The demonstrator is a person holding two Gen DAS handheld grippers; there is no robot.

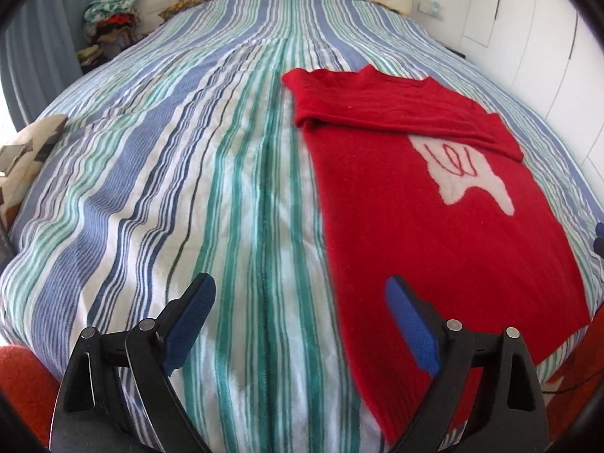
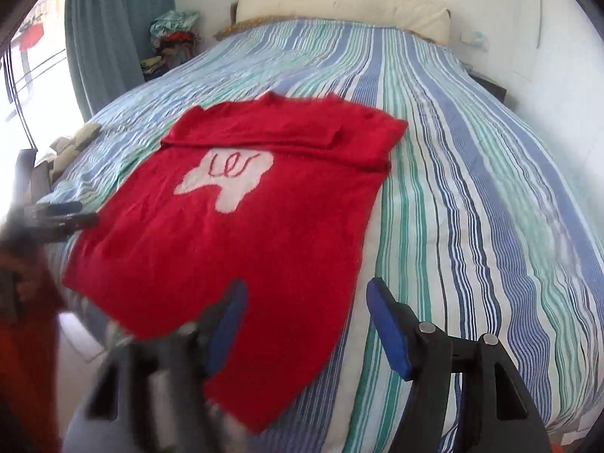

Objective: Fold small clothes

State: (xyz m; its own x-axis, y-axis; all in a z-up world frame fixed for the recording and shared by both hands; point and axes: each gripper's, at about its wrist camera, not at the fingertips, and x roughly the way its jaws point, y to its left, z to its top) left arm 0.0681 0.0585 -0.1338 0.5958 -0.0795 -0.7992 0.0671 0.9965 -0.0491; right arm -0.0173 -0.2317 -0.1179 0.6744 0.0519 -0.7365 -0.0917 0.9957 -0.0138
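Your left tongs (image 1: 298, 294) and right tongs (image 2: 307, 298) gape empty above a fuzzy red sweater (image 1: 434, 234), sleeves folded across, on a striped bedspread (image 1: 170, 173).

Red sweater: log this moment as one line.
red sweater: flat on striped bedspread, sleeves folded across chest | left gripper: open, empty | right gripper: open, empty

Right claw's (image 2: 304, 294) left finger (image 2: 222, 324) motion-blurred.
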